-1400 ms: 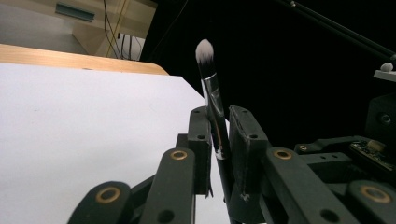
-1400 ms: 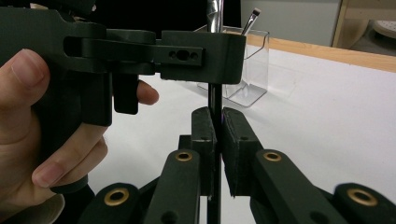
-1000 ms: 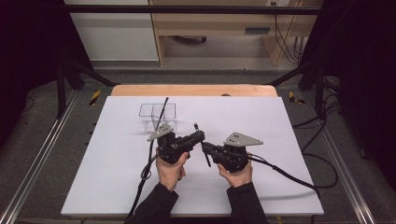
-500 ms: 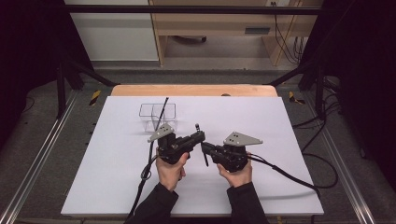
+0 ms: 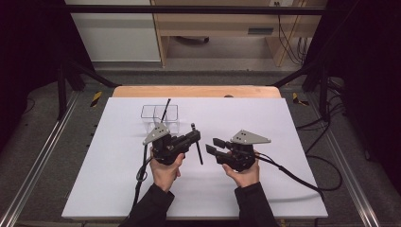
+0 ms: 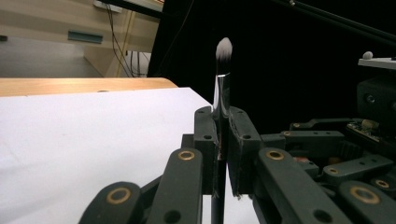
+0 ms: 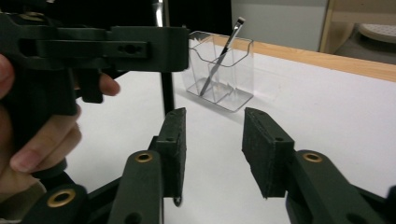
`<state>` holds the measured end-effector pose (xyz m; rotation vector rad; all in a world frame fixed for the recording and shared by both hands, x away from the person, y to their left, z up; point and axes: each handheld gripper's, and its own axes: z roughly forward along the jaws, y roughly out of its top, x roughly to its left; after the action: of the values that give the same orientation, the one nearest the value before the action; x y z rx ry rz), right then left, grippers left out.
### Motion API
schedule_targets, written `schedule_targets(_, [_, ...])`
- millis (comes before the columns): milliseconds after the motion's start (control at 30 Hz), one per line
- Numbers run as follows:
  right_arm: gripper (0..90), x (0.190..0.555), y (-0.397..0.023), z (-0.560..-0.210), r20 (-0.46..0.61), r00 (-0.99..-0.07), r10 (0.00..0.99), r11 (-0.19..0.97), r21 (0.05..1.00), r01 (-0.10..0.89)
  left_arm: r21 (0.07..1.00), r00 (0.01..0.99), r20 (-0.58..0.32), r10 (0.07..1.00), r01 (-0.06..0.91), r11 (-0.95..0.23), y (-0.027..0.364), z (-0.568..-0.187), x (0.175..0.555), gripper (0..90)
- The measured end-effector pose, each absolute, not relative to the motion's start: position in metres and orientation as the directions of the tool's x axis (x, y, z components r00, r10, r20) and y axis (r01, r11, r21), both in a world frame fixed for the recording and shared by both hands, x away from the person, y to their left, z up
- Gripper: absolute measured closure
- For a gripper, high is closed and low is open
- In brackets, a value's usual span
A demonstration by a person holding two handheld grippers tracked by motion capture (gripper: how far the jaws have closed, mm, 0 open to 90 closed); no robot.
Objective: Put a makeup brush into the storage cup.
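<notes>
Presently, in the high view, the left gripper is clamped on a slim makeup brush above the middle of the white tabletop; the brush stands nearly upright, its handle end angled down toward the near edge. The right gripper sits just beside it, jaws pointing at the brush, apart and holding nothing; they have just been opening. Both hands rest low, forearms entering from the near edge. A clear organizer with a second brush leaning in it stands toward the far left.

In the left gripper view, the pads press the brush handle below the ferrule, white bristles upward; judged a hold that leaves the bristles clear.

In the right gripper view, the pads stand parted and empty, the left gripper crossing ahead, the organizer beyond. Release to the left hand appears complete.
</notes>
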<state>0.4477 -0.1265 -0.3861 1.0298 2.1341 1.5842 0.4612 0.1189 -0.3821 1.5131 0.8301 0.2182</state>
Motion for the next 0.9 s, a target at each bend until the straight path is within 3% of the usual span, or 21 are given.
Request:
schedule_targets(200, [48.1,0.451,-0.131,-0.382,0.161,-0.674,0.721,0.152,0.912,0.380,0.936,0.715,-0.317,0.623,0.342,0.083,0.127,-0.377,0.460,83.0])
schedule_targets(467, [26.3,0.454,-0.138,-0.379,0.102,-0.612,0.784,0.174,0.910,0.375,0.947,0.712,-0.281,0.644,0.314,0.065,0.141,-0.368,0.458,83.0])
schedule_targets(900, [8.6,0.453,-0.154,-0.381,0.077,-0.541,0.838,0.178,0.897,0.404,0.959,0.702,-0.238,0.671,0.281,0.047,0.164,-0.358,0.454,83.0])
